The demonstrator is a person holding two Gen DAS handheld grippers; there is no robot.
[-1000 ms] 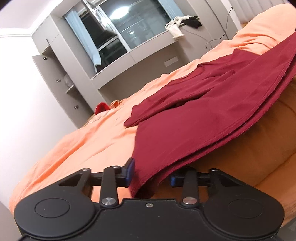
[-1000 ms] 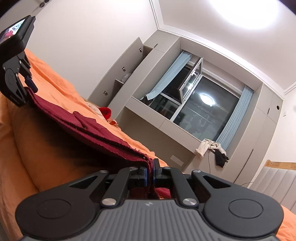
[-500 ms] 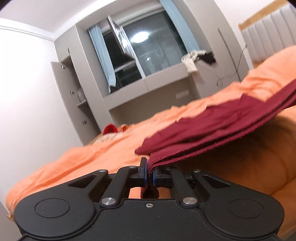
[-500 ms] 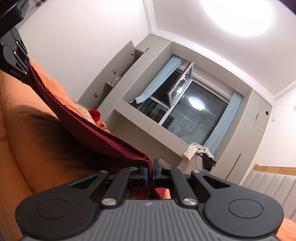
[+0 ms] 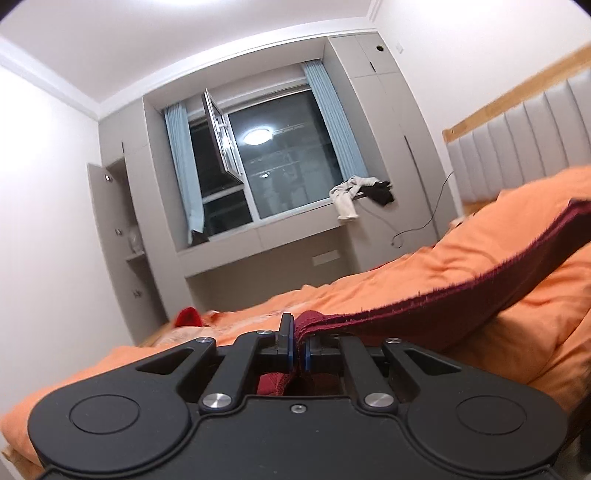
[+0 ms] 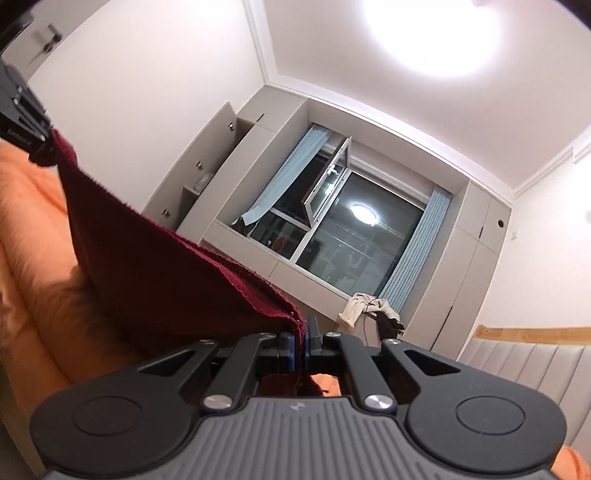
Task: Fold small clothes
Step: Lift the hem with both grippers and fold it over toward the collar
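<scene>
**Dark red garment held taut between both hand-held grippers over the bed**

From the left wrist view we see the left hand-held gripper [image 5: 298, 349] with its blue-padded fingers pressed together on a bunched edge of the dark red garment [image 5: 436, 310]. The cloth leaves the pinch and runs as a narrow, frayed-edged band up and to the right, lifted clear of the orange bedding [image 5: 424, 266] until it passes out of the picture at the right border. Only this view gives us the padded headboard [image 5: 524, 147] in full, a small bright red item [image 5: 188, 316] at the far side of the bed, and a cable [image 5: 424, 221] trailing down the wall. The bedding beyond the gripper lies open and bare up to the window ledge [image 5: 280, 229], where light and dark clothes [image 5: 360, 194] hang over the edge.

From the right wrist view we see the right hand-held gripper [image 6: 300, 345] likewise shut tight on a corner of the same garment [image 6: 166, 277]. Here the cloth shows as a broad sheet seen from below, sloping up and left to the left hand-held gripper [image 6: 26, 122], which holds the far corner at the picture's edge. This view alone shows the ceiling light [image 6: 436, 33]. Orange bedding lies shadowed under the sheet; the garment's frayed upper edge stands free against the wall and cabinets [image 6: 221, 155].
</scene>
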